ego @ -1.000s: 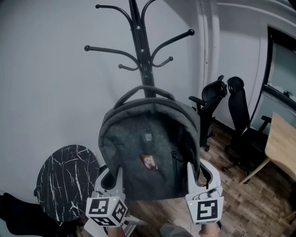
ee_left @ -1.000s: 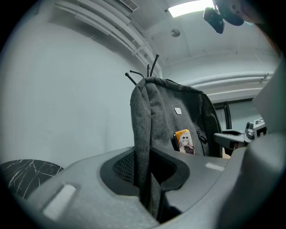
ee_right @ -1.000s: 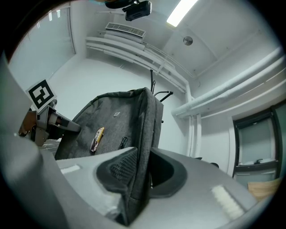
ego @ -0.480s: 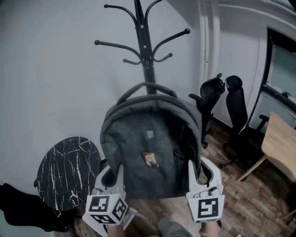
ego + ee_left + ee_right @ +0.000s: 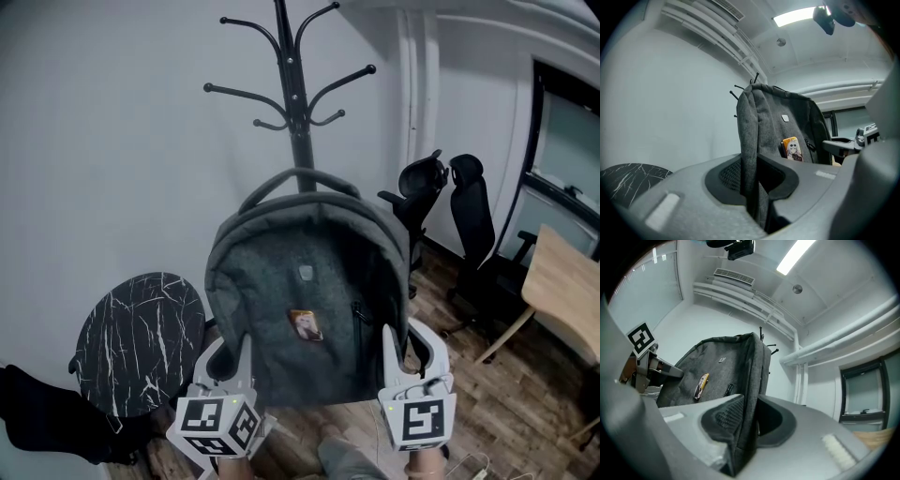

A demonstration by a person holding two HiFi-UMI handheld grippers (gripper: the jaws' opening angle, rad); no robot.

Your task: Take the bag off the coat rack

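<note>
Head view: bag at frame centre, in front of the coat rack and below its hooks. Left gripper and right gripper hold its lower sides.
Left gripper view: fingers closed on the bag's grey side fabric.
Right gripper view: fingers closed on the bag's opposite side edge

1. A plain white wall fills the left and centre; white pipes run up its corner.
2. The floor is brown wood planks.
3. A round black side table with white marble veining stands near the wall, lower left.
4. One black office chair stands just beside a second black office chair at right.
5. A light wooden desk sits at the right edge, under a dark-framed window.
6. A strip light glows on the white ceiling.
</note>
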